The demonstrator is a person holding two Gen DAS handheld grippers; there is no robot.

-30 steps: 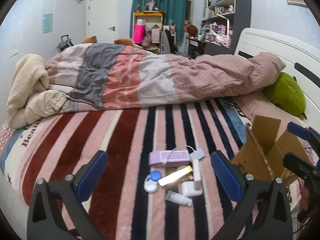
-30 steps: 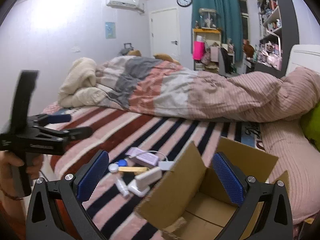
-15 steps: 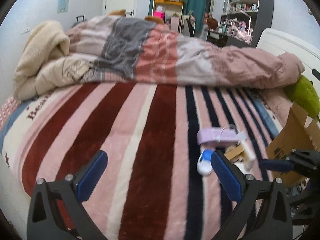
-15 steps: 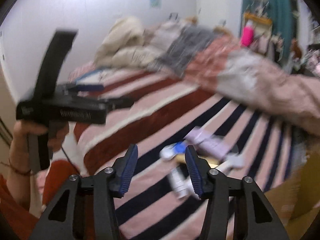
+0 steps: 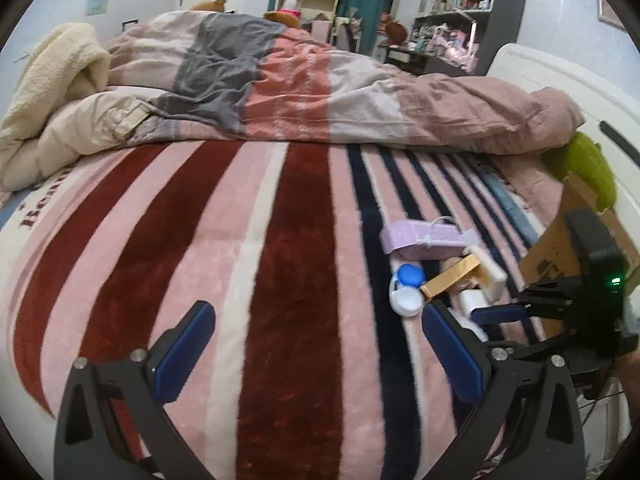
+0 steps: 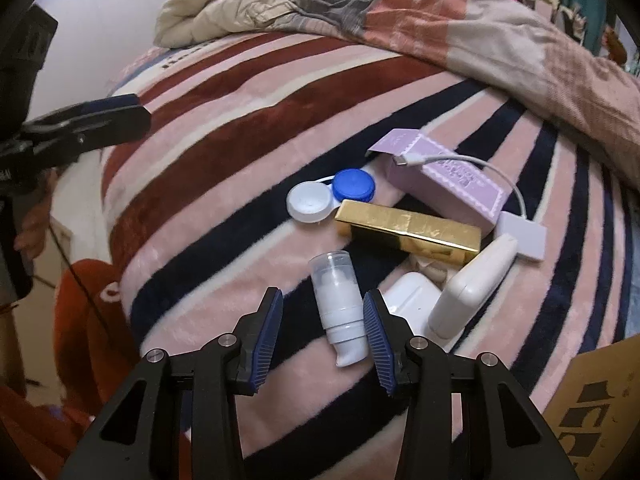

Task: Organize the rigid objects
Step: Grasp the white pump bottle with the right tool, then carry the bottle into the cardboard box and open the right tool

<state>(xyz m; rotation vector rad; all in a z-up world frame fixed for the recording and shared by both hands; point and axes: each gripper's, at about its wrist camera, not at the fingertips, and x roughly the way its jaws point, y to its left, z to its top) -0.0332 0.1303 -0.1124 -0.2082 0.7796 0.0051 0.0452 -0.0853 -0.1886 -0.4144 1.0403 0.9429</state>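
Observation:
A small pile lies on the striped blanket: a white pump bottle [image 6: 340, 308], a gold box [image 6: 408, 228], a lilac box [image 6: 444, 180] with a white cable, a blue-and-white lens case [image 6: 332, 198], a white earbud case [image 6: 412, 300] and a white charger [image 6: 472, 284]. My right gripper [image 6: 324, 332] is open, its jaws on either side of the pump bottle's lower part, apart from it. My left gripper [image 5: 316, 352] is open and empty over the blanket, left of the pile [image 5: 436, 276]. The right gripper [image 5: 500, 314] shows in the left wrist view.
A cardboard box [image 5: 576, 240] stands right of the pile; its flap [image 6: 600, 412] is at my lower right. A crumpled duvet [image 5: 320, 92] lies across the far side of the bed. A green cushion [image 5: 592, 168] leans against the white headboard.
My right gripper swung left from the cardboard box, narrowed its jaws and came down over the pump bottle. My left gripper moved left, away from the pile.

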